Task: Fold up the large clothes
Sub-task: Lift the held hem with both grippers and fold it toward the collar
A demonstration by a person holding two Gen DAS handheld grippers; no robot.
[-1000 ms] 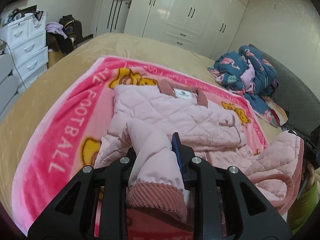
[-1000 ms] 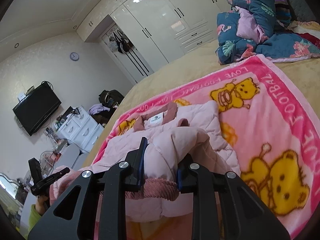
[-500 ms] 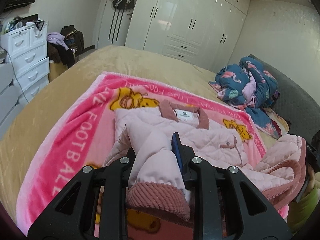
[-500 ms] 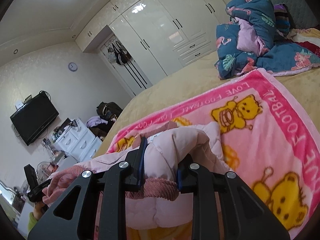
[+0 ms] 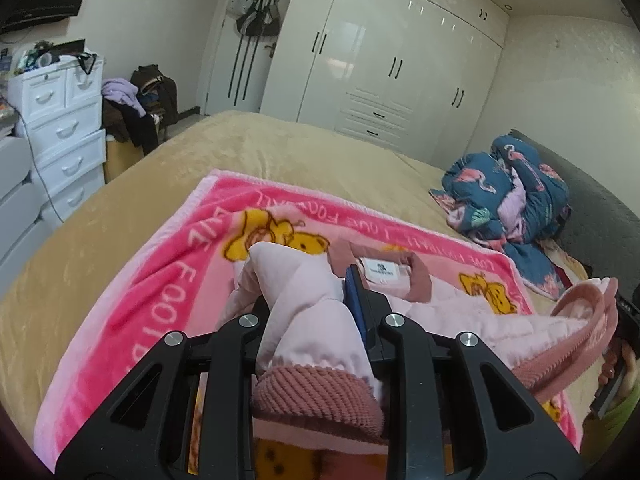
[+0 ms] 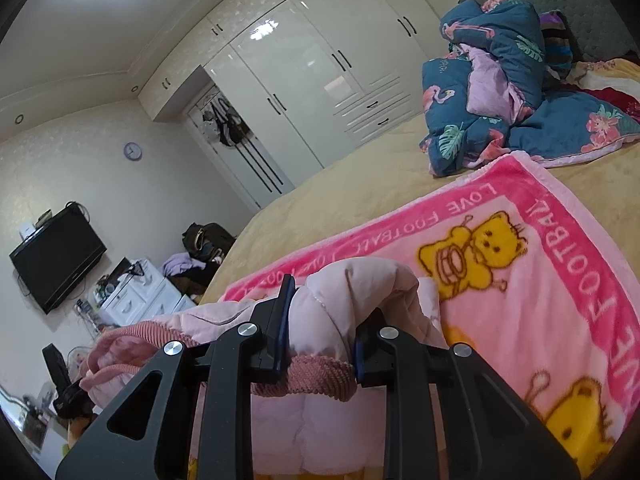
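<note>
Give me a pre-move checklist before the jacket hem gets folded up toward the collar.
1. Left gripper clamped on jacket fabric, ribbed hem bunched behind its fingers: ok.
2. Right gripper clamped on the jacket's other hem corner: ok.
3. Hem level between the two grippers: cannot tell; it sags in a loop toward the right gripper in the left view.
4. Collar with its white label lying flat on the blanket: ok.
5. Landing area around the collar free of other items: ok; the blue quilt lies apart, off the blanket.
6. Sleeves tucked in: cannot tell.
</note>
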